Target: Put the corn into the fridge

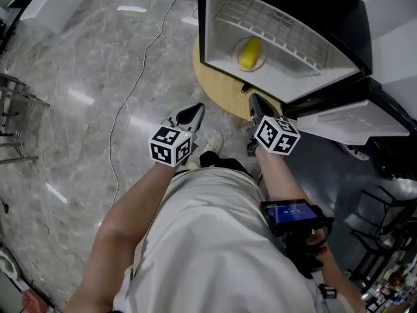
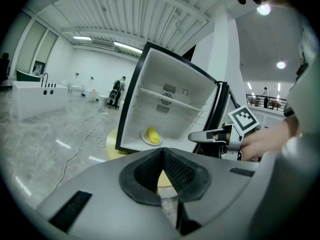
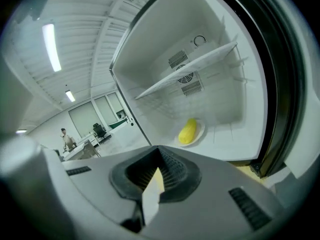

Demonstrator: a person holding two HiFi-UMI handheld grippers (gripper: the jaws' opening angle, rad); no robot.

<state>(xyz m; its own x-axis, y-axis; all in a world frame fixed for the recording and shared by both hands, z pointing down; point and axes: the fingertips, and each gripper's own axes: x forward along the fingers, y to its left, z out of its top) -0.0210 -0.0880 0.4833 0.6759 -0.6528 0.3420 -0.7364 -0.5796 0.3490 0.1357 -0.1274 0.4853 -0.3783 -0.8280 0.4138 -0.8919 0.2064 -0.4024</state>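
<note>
White shirt [image 1: 215, 240] nearest, low in head view. Ahead, left gripper [image 1: 197, 109] closed tight, empty; right gripper [image 1: 253, 101] closed too, gripping nothing. Corn [image 1: 249, 52] lying on plate [image 1: 262, 62] on floor of open fridge [image 1: 218, 18], under shelf [image 2: 172, 102], well apart from both grippers.

Polished marble-look floor [image 1: 85, 64] gleams; the fridge [image 1: 218, 25] is smooth white plastic inside (jaws ribbed, matt).

Clothing: pale off-white garment [image 1: 208, 240].
Right forearm: black strapped device [image 1: 294, 215], blue screen.
Left gripper [image 1: 194, 113], right gripper [image 1: 255, 102]: dark, black-and-white marker cubes [image 1: 171, 145].
</note>
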